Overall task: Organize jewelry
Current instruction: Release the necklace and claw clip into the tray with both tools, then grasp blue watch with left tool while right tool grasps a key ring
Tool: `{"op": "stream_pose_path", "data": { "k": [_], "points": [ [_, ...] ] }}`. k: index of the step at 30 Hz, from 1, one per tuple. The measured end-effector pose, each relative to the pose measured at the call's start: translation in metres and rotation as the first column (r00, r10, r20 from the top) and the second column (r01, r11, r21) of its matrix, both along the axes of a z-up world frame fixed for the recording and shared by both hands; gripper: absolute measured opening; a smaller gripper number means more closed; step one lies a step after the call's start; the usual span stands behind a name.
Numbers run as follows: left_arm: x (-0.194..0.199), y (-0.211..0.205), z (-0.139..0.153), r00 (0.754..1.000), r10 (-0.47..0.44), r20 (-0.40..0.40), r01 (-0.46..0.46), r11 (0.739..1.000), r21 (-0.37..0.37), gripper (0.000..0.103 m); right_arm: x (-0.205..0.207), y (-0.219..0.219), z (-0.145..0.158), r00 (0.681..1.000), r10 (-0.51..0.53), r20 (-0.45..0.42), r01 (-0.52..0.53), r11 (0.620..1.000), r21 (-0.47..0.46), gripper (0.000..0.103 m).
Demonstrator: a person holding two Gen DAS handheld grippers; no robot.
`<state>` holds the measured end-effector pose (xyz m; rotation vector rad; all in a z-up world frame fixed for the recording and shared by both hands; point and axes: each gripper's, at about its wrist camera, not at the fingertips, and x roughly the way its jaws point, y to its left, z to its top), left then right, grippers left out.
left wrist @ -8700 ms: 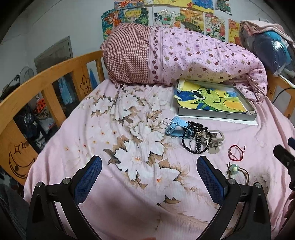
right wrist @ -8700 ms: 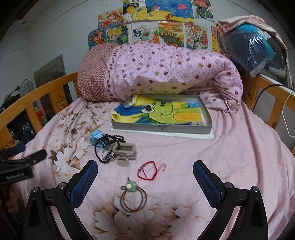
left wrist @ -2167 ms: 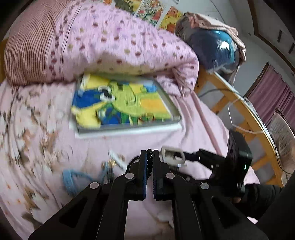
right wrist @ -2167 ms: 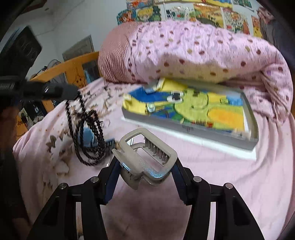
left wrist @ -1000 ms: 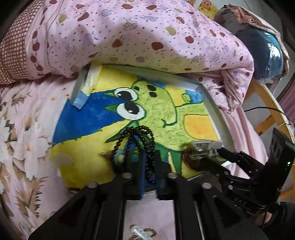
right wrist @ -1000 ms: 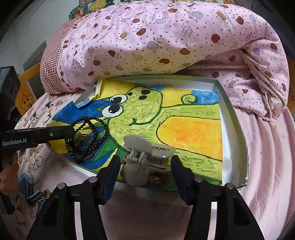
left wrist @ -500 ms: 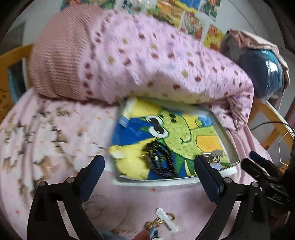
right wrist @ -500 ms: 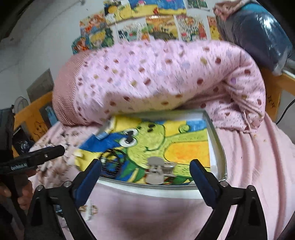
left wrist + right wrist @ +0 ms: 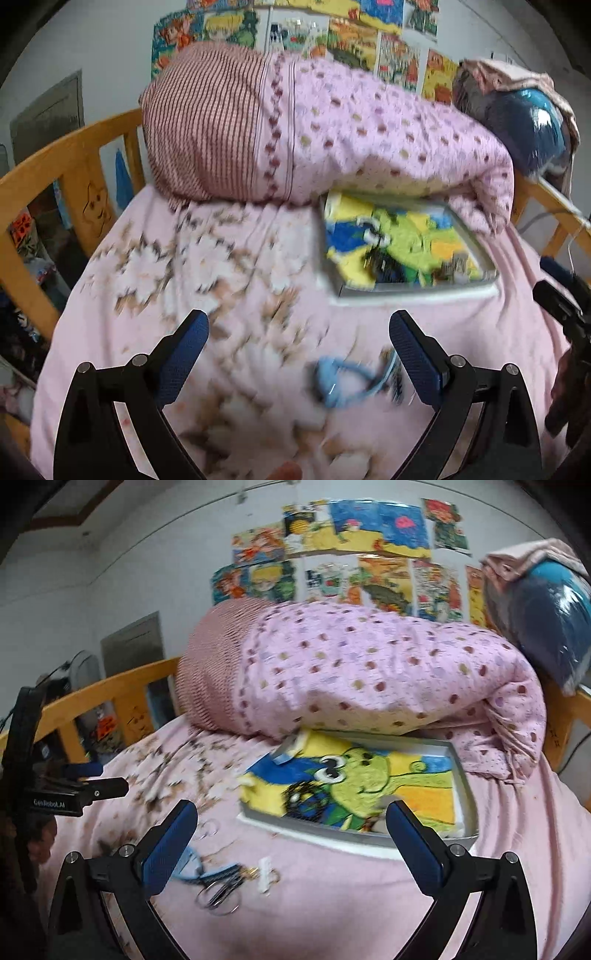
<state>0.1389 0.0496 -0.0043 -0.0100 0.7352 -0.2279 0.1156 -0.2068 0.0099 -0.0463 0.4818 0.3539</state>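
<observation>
- Both grippers are being held back from the tray (image 9: 466, 794), having been drawn away since a second ago; the left gripper (image 9: 298, 345) and right gripper (image 9: 291, 834) are spread wide and carrying nothing.
- The black bead bracelet (image 9: 301, 805) and the grey hair clip (image 9: 388, 805), gripped earlier, are now lying in the tray.
- A blue keychain (image 9: 343, 382) is lying on the bed (image 9: 236, 266) between the left fingers.
- Open bedsheet is lying before the tray; the rolled quilt (image 9: 369, 672) is overhanging its far edge.
</observation>
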Motion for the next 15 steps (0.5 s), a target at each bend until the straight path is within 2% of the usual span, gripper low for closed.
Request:
{"op": "stream_pose_path", "data": {
  "k": [4, 8, 15],
  "points": [
    [-0.015, 0.013, -0.016, 0.996, -0.010, -0.094, 0.010, 1.000, 0.004, 0.096, -0.010, 0.016, -0.016, 0.997, 0.052, -0.052, -0.054, 0.998, -0.033, 0.103],
    [-0.019, 0.016, -0.036, 0.982, -0.009, -0.190, 0.005, 1.000, -0.025, 0.096, -0.011, 0.026, -0.038, 0.987, 0.083, -0.135, -0.093, 0.993, -0.069, 0.103],
    [-0.004, 0.019, -0.063, 0.955, -0.058, -0.291, 0.017, 0.990, -0.141, 0.095, -0.010, 0.033, -0.075, 0.961, 0.074, -0.267, -0.103, 0.990, -0.097, 0.103]
  ]
}}
